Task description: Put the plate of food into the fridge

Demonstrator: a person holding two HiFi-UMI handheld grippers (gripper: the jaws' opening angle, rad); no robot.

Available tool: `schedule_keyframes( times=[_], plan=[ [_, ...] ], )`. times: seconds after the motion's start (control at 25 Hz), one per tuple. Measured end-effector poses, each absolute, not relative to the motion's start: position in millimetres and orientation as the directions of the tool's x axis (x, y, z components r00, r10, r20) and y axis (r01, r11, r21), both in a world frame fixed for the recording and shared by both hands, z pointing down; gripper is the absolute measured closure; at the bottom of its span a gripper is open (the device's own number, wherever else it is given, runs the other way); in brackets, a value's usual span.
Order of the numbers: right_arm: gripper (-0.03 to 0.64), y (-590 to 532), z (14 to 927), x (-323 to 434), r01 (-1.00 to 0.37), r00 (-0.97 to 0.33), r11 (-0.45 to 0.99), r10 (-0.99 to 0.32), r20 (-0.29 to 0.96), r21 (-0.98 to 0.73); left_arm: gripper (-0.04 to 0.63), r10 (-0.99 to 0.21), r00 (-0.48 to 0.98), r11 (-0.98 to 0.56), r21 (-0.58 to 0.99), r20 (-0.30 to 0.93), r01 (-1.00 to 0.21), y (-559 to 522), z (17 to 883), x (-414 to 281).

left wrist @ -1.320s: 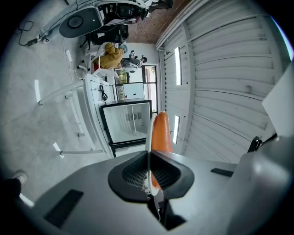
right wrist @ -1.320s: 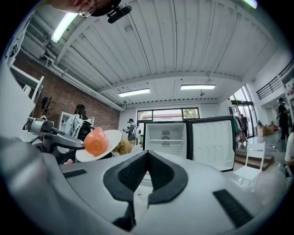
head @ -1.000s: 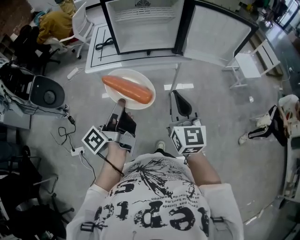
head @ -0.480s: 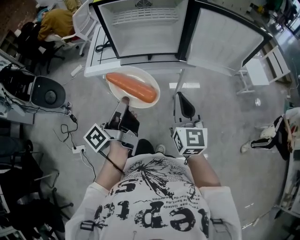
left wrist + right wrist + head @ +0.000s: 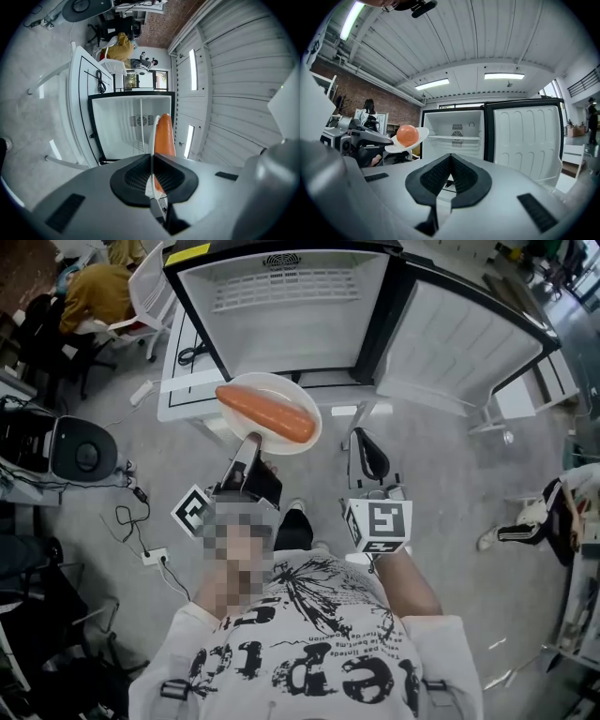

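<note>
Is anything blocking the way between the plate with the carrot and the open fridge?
Nothing visible does. The fridge door is swung wide open, and the plate, held at its rim by the left gripper, sits just before the fridge opening.

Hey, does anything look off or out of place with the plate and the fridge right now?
Nothing is spilled or damaged. The only oddity: the left gripper pinches the plate by its near rim alone, so it juts out unsupported with the carrot lying loose on it. The fridge stands open and looks empty.
</note>
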State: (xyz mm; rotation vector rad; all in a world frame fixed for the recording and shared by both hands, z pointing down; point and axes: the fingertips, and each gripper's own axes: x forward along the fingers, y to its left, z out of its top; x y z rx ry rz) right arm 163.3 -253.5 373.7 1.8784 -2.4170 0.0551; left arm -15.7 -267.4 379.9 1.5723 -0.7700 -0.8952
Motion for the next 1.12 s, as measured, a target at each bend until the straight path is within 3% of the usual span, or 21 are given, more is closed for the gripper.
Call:
schedule_keyframes(
  times=[0.56, 0.96, 1.12],
  plan=[
    [0.615, -391, 367, 151, -0.988, -0.147, 0.151, -0.984, 0.097, 0.039, 0.571, -0.804, 0.579, -0.176, 0.984, -0.136, -0.013, -406, 373, -23],
    [0.615, -436, 376, 153, -0.987, -0.141, 0.150, -0.982, 0.124, 0.066, 0.571, -0.795, 0.589, -0.187, 0.982, -0.145, -0.011, -454, 366, -11],
    [0.615, -459, 377, 154, -0.977, -0.194, 0.204, -0.972, 0.129, 0.064, 0.571, -0.815, 0.563, -0.178, 0.984, -0.136, -0.021, -472, 364, -5]
  ],
)
